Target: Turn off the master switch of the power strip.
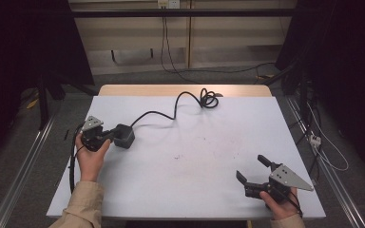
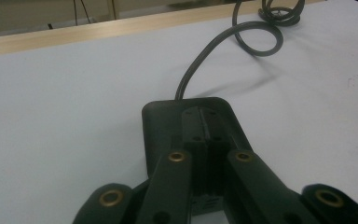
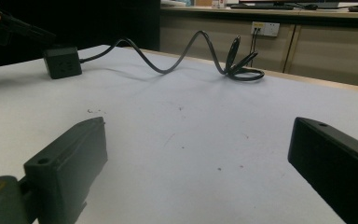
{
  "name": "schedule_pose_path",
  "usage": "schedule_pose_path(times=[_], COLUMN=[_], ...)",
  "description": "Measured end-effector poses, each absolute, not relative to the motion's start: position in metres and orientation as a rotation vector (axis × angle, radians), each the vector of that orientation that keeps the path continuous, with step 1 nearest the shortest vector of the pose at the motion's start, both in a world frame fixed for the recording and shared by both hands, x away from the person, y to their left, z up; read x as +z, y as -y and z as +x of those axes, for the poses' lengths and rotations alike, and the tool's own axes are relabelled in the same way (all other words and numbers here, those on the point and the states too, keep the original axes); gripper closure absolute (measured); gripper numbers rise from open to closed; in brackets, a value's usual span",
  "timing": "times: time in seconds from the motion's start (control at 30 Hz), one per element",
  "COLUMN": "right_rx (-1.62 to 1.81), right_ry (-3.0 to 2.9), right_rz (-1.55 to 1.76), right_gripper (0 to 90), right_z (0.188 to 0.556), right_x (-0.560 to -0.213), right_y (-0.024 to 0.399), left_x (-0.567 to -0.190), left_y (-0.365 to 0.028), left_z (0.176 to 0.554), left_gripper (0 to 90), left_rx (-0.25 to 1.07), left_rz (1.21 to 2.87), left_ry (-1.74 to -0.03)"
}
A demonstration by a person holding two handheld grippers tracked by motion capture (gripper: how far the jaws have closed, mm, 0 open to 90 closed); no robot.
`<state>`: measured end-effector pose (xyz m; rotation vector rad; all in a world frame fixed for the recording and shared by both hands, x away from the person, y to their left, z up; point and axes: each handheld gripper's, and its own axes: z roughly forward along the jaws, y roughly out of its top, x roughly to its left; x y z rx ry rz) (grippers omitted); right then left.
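Here we see a black power adapter (image 1: 123,136) at the left of the white surface (image 1: 190,185), caught at the tip of the left hand-held gripper (image 1: 110,136), which the person's left hand (image 1: 91,156) holds level just behind it. In the left gripper view the adapter (image 2: 168,122) lies flat beneath and between the two black jaws, which are drawn together and pinch a raised ridge on its top. Its dark cable (image 1: 171,110) trails from the adapter's far side toward the back of the surface and ends in a loose coil (image 1: 209,99) near the wooden back edge (image 1: 185,90).

We find the right hand-held gripper (image 1: 252,170) well apart from the adapter, at the near right corner, held by the right hand (image 1: 280,204); its jaws stand spread wide over bare surface and touch nothing. In the right gripper view the adapter (image 3: 62,62) sits far off at upper left.

The surface bears a few small dark specks (image 1: 177,156). Beyond it we see a grey floor (image 1: 138,76), pale cabinet fronts (image 1: 138,33) and a wall socket (image 3: 265,29).
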<state>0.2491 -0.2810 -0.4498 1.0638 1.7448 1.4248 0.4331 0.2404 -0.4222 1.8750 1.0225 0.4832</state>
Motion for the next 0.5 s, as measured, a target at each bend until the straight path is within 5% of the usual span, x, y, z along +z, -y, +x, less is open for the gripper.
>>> schedule_pose_path(times=[0.5], right_rx=[1.426], right_ry=[-1.747], right_rz=[1.062], right_gripper=[4.0], right_z=[0.2488], right_x=[-0.4498], right_y=[0.2808], left_x=[-0.4222], left_y=[-0.2382], left_z=[0.4323], left_gripper=[90.0], left_rx=[0.505], left_rz=[1.892], left_ry=[-1.023])
